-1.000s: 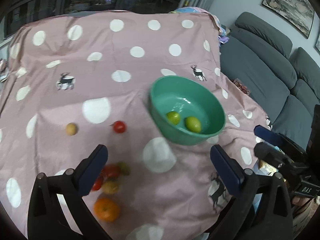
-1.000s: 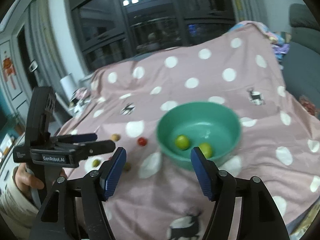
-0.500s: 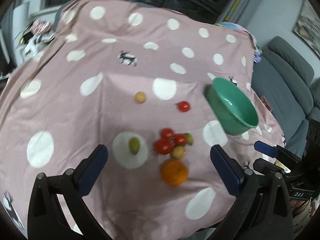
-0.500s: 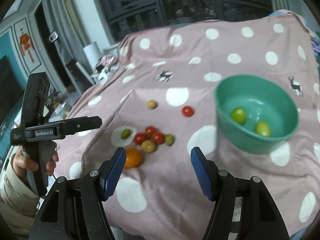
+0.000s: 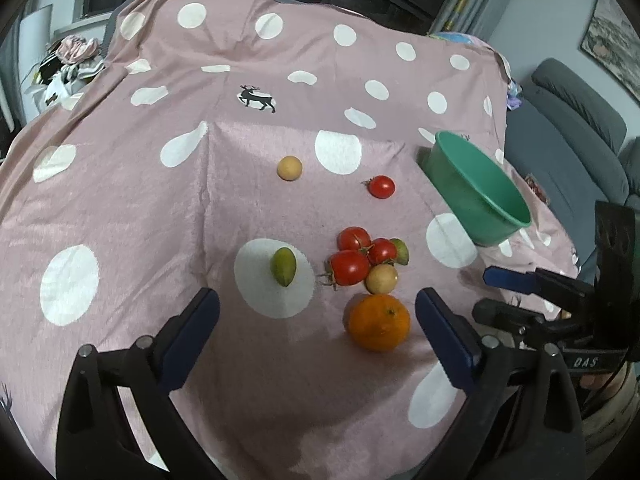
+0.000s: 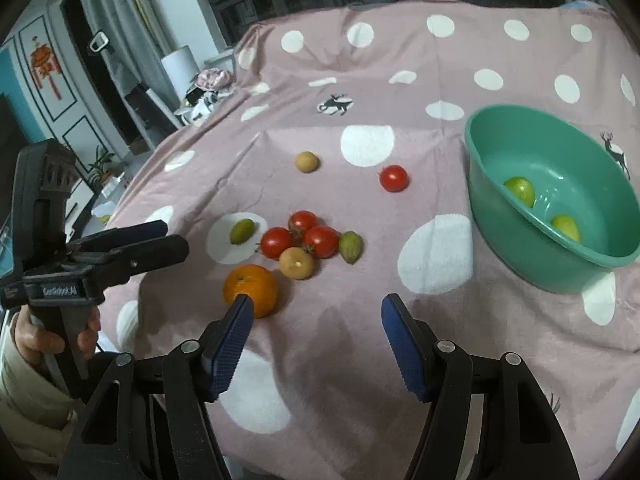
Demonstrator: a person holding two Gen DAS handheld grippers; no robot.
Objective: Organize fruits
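Note:
A green bowl (image 6: 552, 208) holds two green fruits (image 6: 520, 191) at the right; it shows side-on in the left wrist view (image 5: 476, 188). On the cloth lie an orange (image 5: 378, 322), a cluster of three red tomatoes (image 5: 354, 256) with a tan fruit (image 5: 382, 279) and a green one (image 5: 401, 251), a lone green fruit (image 5: 284, 267), a lone tomato (image 5: 381, 186) and a tan fruit (image 5: 289, 168). My left gripper (image 5: 318, 320) is open and empty just short of the orange. My right gripper (image 6: 316, 328) is open and empty, right of the orange (image 6: 251, 289).
The table wears a pink cloth with white dots (image 5: 120, 208). A grey sofa (image 5: 576, 128) stands at the right. Clutter (image 5: 72, 60) lies at the far left edge. Cabinets and a door (image 6: 80, 60) are off the left.
Both grippers have swung left, away from the bowl, and now face the loose fruit. The fruit and bowl have not moved on the cloth.

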